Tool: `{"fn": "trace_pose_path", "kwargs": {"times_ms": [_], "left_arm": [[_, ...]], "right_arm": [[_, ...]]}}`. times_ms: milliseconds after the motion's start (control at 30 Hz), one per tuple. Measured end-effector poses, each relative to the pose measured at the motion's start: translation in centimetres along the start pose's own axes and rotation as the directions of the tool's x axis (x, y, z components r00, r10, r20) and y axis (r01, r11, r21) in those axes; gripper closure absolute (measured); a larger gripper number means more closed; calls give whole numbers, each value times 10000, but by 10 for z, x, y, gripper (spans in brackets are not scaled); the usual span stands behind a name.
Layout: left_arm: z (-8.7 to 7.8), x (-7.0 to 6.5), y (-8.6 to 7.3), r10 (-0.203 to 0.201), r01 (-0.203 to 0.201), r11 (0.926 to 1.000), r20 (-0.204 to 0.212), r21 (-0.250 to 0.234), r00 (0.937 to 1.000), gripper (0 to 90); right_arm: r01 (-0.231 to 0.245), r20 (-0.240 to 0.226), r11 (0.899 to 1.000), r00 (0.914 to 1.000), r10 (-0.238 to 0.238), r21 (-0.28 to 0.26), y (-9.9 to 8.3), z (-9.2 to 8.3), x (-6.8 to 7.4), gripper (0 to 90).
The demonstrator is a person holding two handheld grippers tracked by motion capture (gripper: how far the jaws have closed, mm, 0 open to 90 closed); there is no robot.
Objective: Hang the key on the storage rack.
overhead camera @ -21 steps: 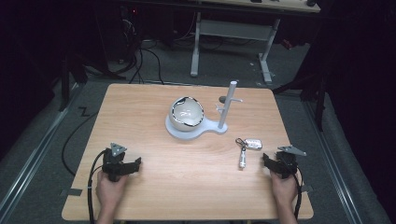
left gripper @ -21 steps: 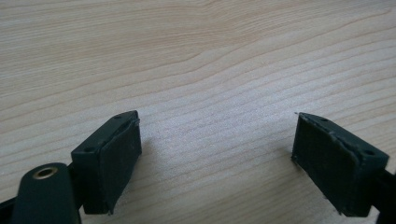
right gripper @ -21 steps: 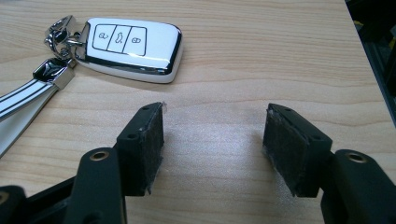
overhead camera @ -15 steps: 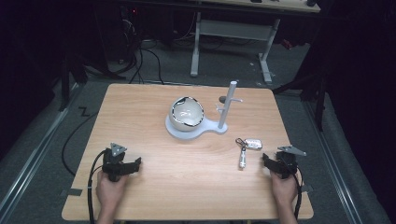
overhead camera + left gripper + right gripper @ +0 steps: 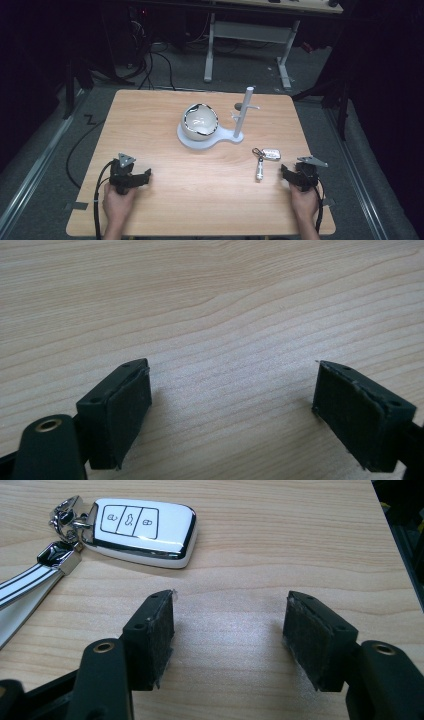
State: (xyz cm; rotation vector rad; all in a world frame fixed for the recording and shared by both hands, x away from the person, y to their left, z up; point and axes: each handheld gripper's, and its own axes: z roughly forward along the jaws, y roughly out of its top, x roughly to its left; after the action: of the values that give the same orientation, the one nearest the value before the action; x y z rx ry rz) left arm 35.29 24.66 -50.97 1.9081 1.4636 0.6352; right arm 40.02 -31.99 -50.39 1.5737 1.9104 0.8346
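A white car key fob (image 5: pixel 145 525) with a ring and a striped strap (image 5: pixel 27 587) lies on the wooden table (image 5: pixel 165 200); from above, the key fob (image 5: pixel 270 153) sits right of centre. Just behind it my right gripper (image 5: pixel 227 630) rests on the table, open, with bare wood between its jaws; the high view has this right gripper (image 5: pixel 289 176) near the table's right front. My left gripper (image 5: pixel 232 400) stands open over plain wood, and the high view puts the left gripper (image 5: pixel 145 176) at the left front. A white bowl (image 5: pixel 200 121) sits on a pale stand with an upright post (image 5: pixel 245 112).
The bowl's stand (image 5: pixel 225 137) occupies the table's middle back. Beyond the far edge stand desk legs (image 5: pixel 210 47) and cables (image 5: pixel 155 55) on a dark floor. The table's right edge (image 5: pixel 320 165) runs close beside my right gripper.
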Motion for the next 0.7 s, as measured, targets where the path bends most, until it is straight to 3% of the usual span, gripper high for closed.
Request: {"fn": "trace_pose_path", "kwargs": {"times_ms": [133,433,700], "left_arm": [[0,0,0,-37,37,10000,-9,-29,10000,161],[0,0,0,-23,23,10000,-7,-10,10000,161],[0,0,0,-20,20,10000,-4,-9,10000,160]], "right_arm": [[92,-128,10000,9999,-92,-36,0,0,2,414],[164,-125,9998,9998,-164,-69,0,0,3,415],[223,-146,9997,9996,-225,-79,0,-1,8,493]]}}
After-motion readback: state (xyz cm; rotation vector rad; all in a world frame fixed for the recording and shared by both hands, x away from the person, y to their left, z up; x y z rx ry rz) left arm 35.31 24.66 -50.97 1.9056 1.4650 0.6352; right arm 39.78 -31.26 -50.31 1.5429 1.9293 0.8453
